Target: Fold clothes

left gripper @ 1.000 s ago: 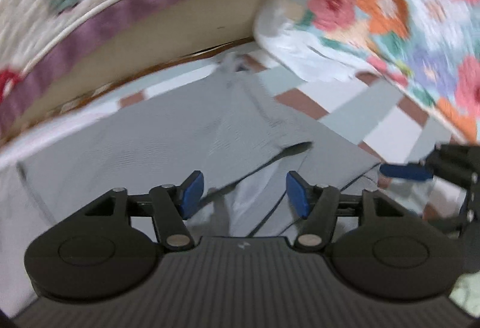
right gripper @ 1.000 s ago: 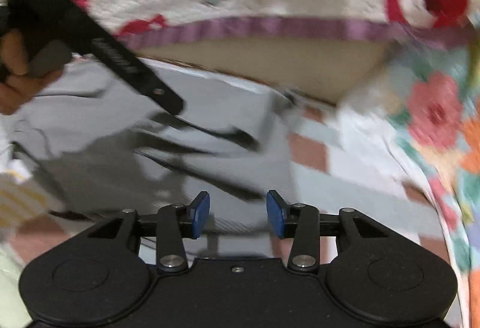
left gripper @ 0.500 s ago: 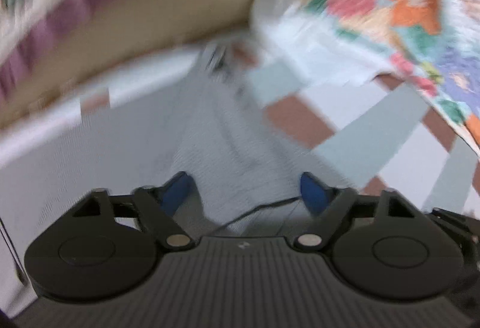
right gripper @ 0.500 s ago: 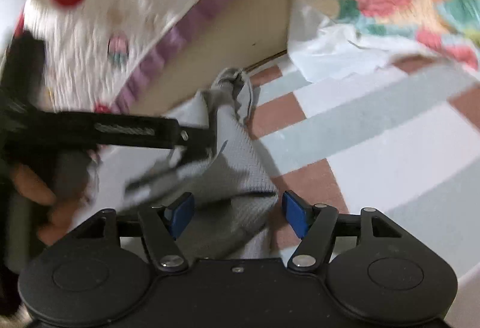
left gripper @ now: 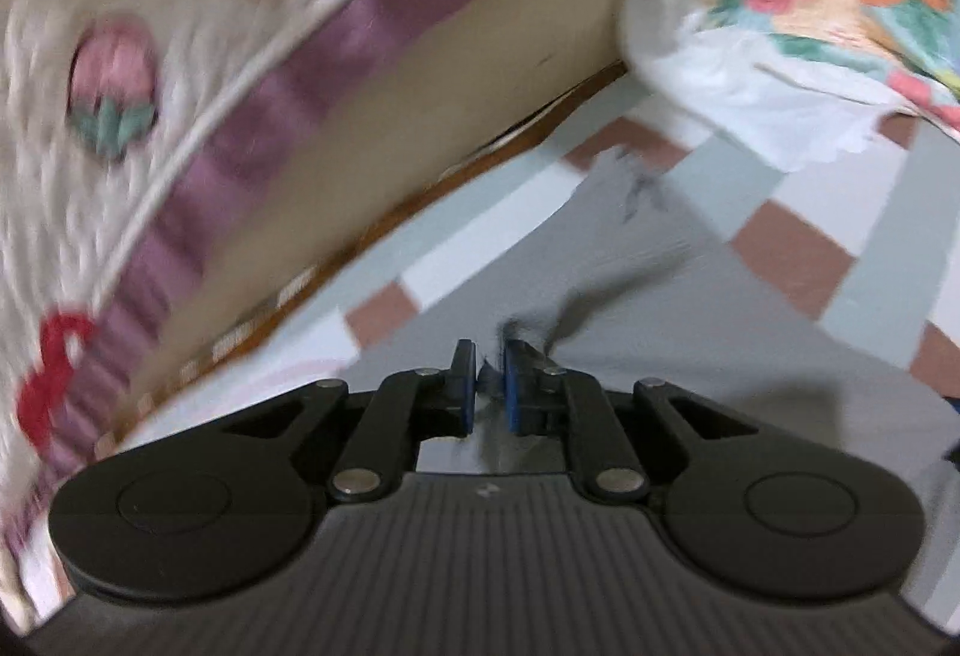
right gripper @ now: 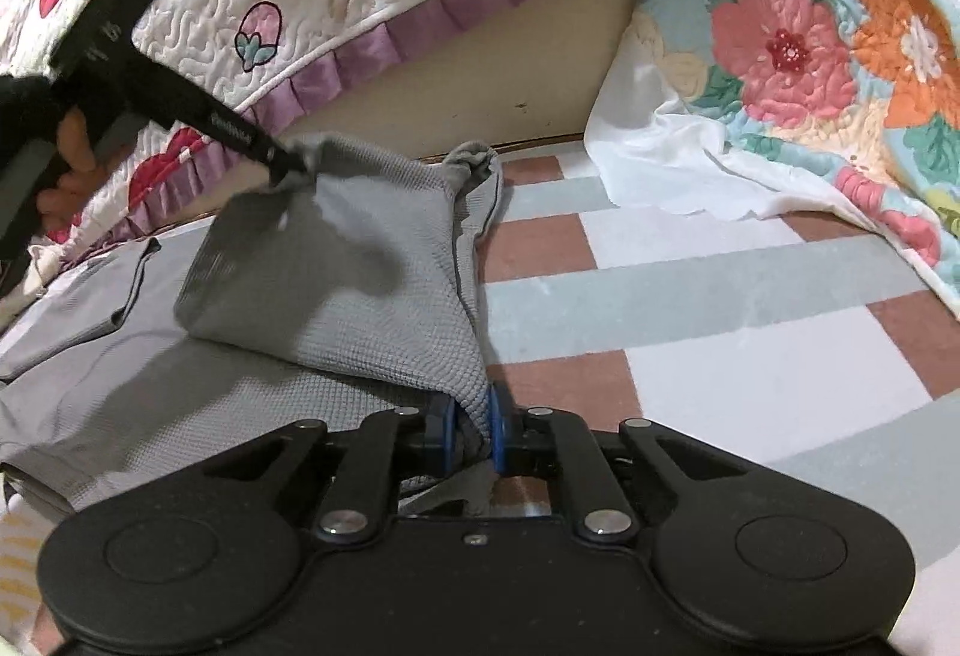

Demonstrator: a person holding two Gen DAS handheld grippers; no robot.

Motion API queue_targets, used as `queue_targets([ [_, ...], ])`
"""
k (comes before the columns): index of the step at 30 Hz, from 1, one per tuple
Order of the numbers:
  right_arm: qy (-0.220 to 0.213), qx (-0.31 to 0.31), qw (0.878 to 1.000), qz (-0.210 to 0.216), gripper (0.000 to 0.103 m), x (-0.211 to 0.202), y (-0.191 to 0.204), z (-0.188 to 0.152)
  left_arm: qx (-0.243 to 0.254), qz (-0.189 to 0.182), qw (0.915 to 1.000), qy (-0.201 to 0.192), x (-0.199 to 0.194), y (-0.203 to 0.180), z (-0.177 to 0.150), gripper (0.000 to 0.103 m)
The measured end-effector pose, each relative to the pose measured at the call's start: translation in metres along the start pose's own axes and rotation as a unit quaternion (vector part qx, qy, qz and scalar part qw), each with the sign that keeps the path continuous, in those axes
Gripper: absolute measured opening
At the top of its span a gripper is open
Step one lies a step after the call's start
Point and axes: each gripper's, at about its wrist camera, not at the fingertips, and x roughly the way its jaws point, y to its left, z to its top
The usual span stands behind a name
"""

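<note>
A grey knit garment point(right gripper: 360, 284) lies on a checked mat point(right gripper: 750, 296), one part of it raised into a tent. My right gripper point(right gripper: 474, 434) is closing its jaws on the near edge of that raised fold, and the cloth sits pinched between the blue pads. My left gripper point(right gripper: 288, 167), held by a person's hand point(right gripper: 66, 158), grips the fold's far corner and holds it up. In the left wrist view the left gripper point(left gripper: 486, 386) is closing, with a thin ridge of the grey garment point(left gripper: 630, 284) between its pads.
A cream quilt with a purple frill point(right gripper: 420, 26) hangs over a beige bed base point(right gripper: 480, 86) at the back. A floral quilt point(right gripper: 810, 56) with white lining point(right gripper: 660, 164) drapes down on the right. The checked mat runs on to the right.
Both grippers stood open over the flat garment and now pinch it. The left gripper has moved along the cloth and raised a fold of it. The right wrist has rolled.
</note>
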Motion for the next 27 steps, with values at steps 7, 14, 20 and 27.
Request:
queue_targets([
  [7, -0.008, 0.0, 1.0, -0.01, 0.011, -0.003, -0.003, 0.002, -0.124, -0.066, 0.9901, 0.007, -0.003, 0.024, -0.031, 0.044],
  [14, 0.001, 0.013, 1.0, 0.007, 0.012, -0.002, -0.009, 0.003, -0.117, 0.007, 0.9929, -0.02, 0.001, 0.023, -0.031, 0.045],
  [20, 0.003, 0.025, 1.0, 0.017, 0.016, -0.001, -0.013, 0.002, -0.115, 0.164, 0.9797, -0.003, 0.009, 0.028, -0.019, 0.045],
  [27, 0.008, 0.027, 0.999, 0.023, 0.019, -0.001, -0.014, 0.003, -0.054, 0.044, 0.9973, -0.022, 0.006, -0.009, -0.022, 0.05],
])
